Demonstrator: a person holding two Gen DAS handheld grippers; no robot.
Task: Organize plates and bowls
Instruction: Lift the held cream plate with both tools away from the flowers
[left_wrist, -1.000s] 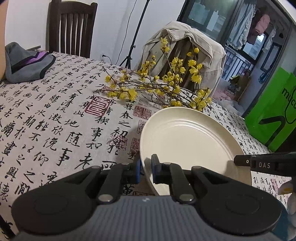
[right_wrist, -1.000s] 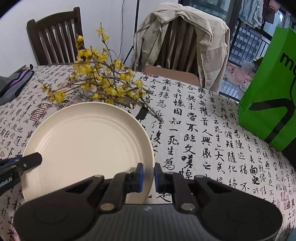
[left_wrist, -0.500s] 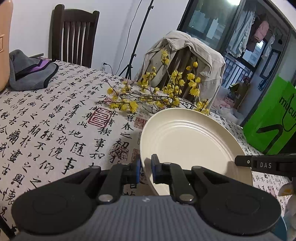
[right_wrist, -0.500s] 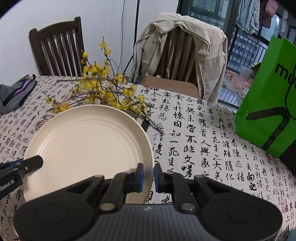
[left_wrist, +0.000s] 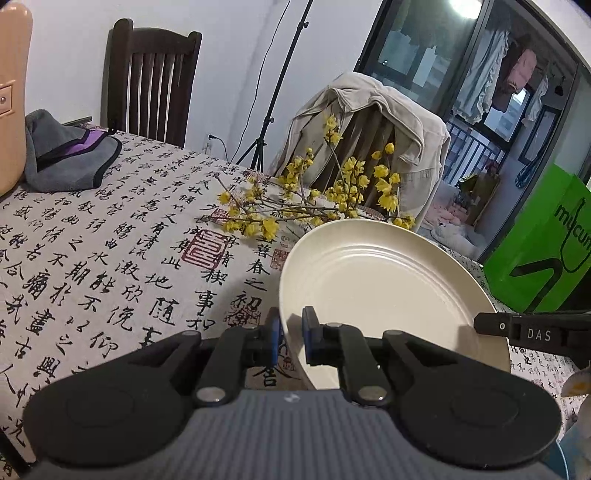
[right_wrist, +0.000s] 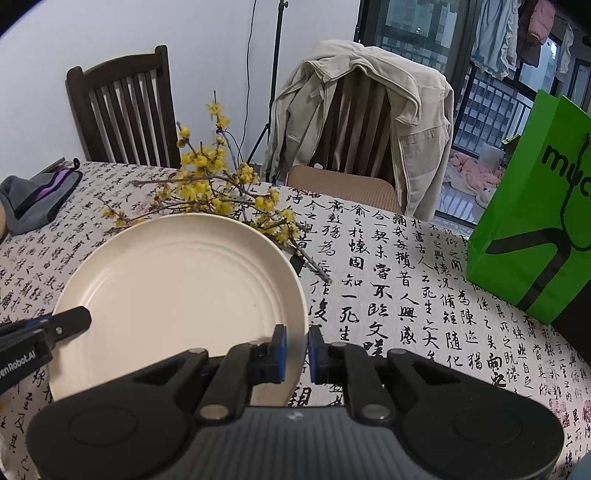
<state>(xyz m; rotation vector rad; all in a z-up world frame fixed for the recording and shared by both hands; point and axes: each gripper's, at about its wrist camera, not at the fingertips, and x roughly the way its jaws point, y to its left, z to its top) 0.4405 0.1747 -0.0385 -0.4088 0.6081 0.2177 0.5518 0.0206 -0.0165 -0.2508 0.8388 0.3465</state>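
Plate: a cream plate (left_wrist: 384, 291) is held above the table by both grippers, one on each side of its rim; its far edge is raised, so that it is tilted towards the cameras. Ringed grooves are seen on its upper face.
Left gripper: the left gripper (left_wrist: 291, 332) is clamped on the plate's left rim, with one blue pad under the rim and the other on the upper face. In the right wrist view its black tip is seen at the plate's left edge.
Right gripper: the right gripper (right_wrist: 296, 347) is clamped narrowly on the plate's right rim, the rim being pinched between its two blue pads. In the left wrist view its black finger is seen at the plate's right edge.
Table: the table (right_wrist: 406, 295) is covered by a pale cloth printed with black calligraphy and red seals.
Branch: a branch (right_wrist: 221, 192) of yellow blossoms is laid on the cloth just behind the plate, and is partly hidden by its far edge.
Bag: a green bag (right_wrist: 535, 221) is stood upright on the right side of the table, well apart from the plate.
Cloth: a grey cloth (left_wrist: 66, 155) with purple trim is laid at the far left of the table.
Chairs: a dark chair (left_wrist: 151, 77) is set behind the table; a second chair is draped with a beige jacket (right_wrist: 369, 110).
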